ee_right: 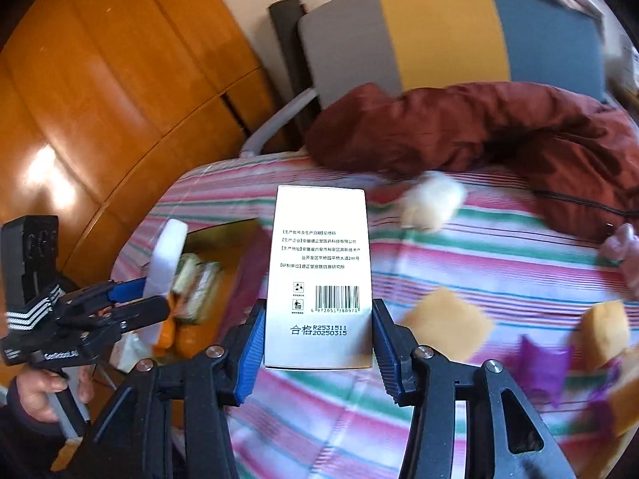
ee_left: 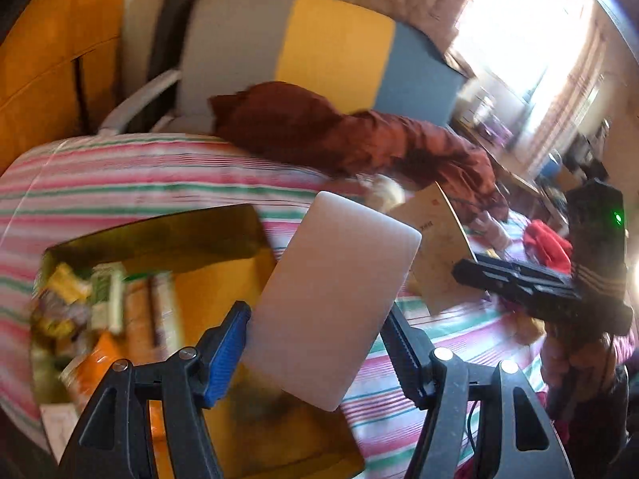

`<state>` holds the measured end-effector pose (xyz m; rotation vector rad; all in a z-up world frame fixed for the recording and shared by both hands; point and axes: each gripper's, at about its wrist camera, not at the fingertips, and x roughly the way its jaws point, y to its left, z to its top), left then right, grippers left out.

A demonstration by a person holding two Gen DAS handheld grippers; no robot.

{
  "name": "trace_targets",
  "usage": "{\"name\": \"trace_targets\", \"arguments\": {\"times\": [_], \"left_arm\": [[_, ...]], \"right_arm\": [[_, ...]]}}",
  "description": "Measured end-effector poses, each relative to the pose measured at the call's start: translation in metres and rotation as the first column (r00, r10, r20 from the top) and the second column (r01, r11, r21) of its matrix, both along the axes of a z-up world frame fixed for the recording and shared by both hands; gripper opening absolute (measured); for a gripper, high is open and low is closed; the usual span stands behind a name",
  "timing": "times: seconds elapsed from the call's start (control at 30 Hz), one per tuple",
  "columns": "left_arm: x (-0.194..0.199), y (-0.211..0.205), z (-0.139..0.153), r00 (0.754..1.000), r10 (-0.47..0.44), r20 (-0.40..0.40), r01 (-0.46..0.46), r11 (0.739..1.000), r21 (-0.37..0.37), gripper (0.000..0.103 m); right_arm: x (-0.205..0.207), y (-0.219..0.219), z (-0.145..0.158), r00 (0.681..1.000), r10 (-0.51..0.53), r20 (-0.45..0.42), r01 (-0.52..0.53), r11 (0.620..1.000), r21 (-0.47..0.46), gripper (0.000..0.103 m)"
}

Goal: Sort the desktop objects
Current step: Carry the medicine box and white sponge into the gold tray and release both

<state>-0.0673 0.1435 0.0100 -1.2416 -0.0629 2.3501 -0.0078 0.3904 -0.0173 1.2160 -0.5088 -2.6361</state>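
Observation:
My left gripper [ee_left: 315,315] is shut on a pale, flat, round-cornered slab [ee_left: 331,299], which hangs tilted over an open yellow box [ee_left: 223,275] holding several packets. The right wrist view shows that gripper [ee_right: 153,293] and the slab [ee_right: 165,259] edge-on above the same box [ee_right: 235,239], with a hand on the handle. My right gripper [ee_right: 318,307] is shut on a white carton [ee_right: 319,271] with printed text and a barcode, its blue pads pressing both sides. In the left wrist view the right gripper [ee_left: 463,269] carries that carton [ee_left: 431,247] at the right.
A striped pink, green and white cloth [ee_right: 459,263] covers the surface. A dark red jacket [ee_right: 499,131] lies along its far side before a grey, yellow and blue chair back [ee_right: 439,28]. Orange soft blocks [ee_right: 447,323], purple bits [ee_right: 543,363] and a white fluffy lump [ee_right: 431,199] lie at right.

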Motion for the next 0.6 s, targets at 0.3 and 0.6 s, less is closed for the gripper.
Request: {"name": "trace_targets", "arguments": {"times": [0.3,0.6], "left_arm": [[0.009,-0.105,-0.005,0.976,0.216,-0.009,-0.216,0.976,0.008,0.067],[-0.001,-0.173,-0.025,0.930,0.368,0.012,-0.368,0.930,-0.029,0.074]], "right_arm": [[-0.017,-0.099,0.016,0.992,0.128,0.007,-0.128,0.992,-0.011,0.050],[-0.080,-0.174,0.003,0.994,0.074,0.086,-0.067,0.994,-0.083,0.064]]}}
